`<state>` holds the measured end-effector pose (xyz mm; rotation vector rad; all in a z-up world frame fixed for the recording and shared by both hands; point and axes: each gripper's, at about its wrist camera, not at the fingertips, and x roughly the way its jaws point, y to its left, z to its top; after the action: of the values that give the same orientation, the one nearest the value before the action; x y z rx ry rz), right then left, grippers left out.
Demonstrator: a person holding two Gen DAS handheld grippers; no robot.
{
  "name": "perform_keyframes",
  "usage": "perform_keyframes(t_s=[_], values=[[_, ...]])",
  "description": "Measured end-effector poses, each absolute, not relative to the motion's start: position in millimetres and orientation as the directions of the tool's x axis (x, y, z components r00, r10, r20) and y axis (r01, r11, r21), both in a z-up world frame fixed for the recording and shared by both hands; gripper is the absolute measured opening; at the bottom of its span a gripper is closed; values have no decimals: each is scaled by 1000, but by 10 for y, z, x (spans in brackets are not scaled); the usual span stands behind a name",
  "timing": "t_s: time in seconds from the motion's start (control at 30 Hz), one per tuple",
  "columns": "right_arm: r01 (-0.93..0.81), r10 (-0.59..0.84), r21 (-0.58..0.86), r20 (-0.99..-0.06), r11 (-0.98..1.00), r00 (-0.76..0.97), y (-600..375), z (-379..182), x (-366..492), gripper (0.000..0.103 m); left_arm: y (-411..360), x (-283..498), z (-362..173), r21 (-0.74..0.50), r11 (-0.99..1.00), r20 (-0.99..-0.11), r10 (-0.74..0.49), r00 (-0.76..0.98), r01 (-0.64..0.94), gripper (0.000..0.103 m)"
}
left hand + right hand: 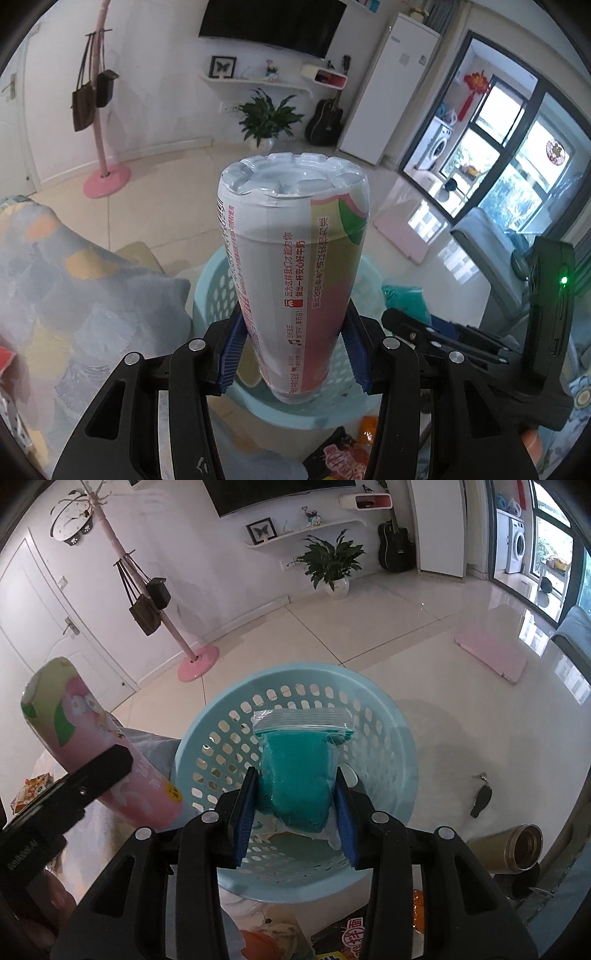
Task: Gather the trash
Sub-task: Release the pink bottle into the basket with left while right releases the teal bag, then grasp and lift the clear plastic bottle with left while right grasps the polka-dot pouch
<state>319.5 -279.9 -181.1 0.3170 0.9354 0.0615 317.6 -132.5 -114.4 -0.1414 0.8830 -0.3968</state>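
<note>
Trash in the left wrist view was a plastic bottle (pixel 295 273) with a pink, green and white label, held base-up above a light-blue perforated basket (pixel 214 295). Open tiled floor (pixel 166 184) extended beyond the basket to the far wall. A patterned blanket (pixel 74 288) bordered the basket on the left, and a grey seat (pixel 480 251) stood at the right. A pink coat stand (pixel 101 147) with hanging bags stood at far left; a potted plant (pixel 264 118) and a guitar (pixel 327 120) stood against the far wall. Printed wrappers (pixel 343 458) lay at the near edge. The left gripper (pixel 295 354) pinched the bottle's lower body between its blue pads (pixel 232 350), both in contact. The right gripper (pixel 461 332) appeared at the right, beside the basket.

In the right wrist view, the basket (pixel 229 738) sat directly below, its rim unobstructed on the far and right sides. Clear floor (pixel 369 627) lay beyond it. A pink flat board (pixel 495 653) lay far right; a dark key fob (pixel 480 797) and a brass-coloured flask (pixel 513 849) lay on its side near right. The bottle (pixel 92 738), clamped in the left gripper (pixel 74 794), crowded the basket's left rim. The right gripper (pixel 295 797) pinched a clear zip bag of teal material (pixel 299 775) over the basket opening, both pads (pixel 245 812) pressed on the bag.
</note>
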Motion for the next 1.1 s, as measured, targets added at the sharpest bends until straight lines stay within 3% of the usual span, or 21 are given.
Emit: perform_keyframes(t_s=[0.03, 0.13, 0.2, 0.7, 0.97, 1.1], values=[[85, 187, 292, -783, 953, 594, -2800, -1817, 3195, 40, -1321, 3178, -1152, -283, 917, -725, -396, 563, 280, 48], [90, 166, 272, -783, 958, 599, -2758, -1810, 3199, 51, -1278, 3135, -1092, -286, 916, -707, -401, 583, 283, 63], [94, 156, 264, -781, 960, 605, -2757, -1793, 3184, 55, -1255, 3101, -1045, -283, 914, -697, -404, 593, 290, 64], [-35, 213, 257, -709, 966, 672, -2249, -1244, 2874, 55, -751, 2534, -324, -297, 906, -558, -421, 715, 302, 64], [-209, 322, 249, -640, 946, 697, -1510, -870, 2594, 55, 11, 2007, 55, -302, 931, -478, -335, 812, 206, 69], [-297, 390, 253, -628, 921, 673, -1067, -823, 2475, 55, 571, 1756, 84, -298, 952, -485, -212, 848, 67, 71]])
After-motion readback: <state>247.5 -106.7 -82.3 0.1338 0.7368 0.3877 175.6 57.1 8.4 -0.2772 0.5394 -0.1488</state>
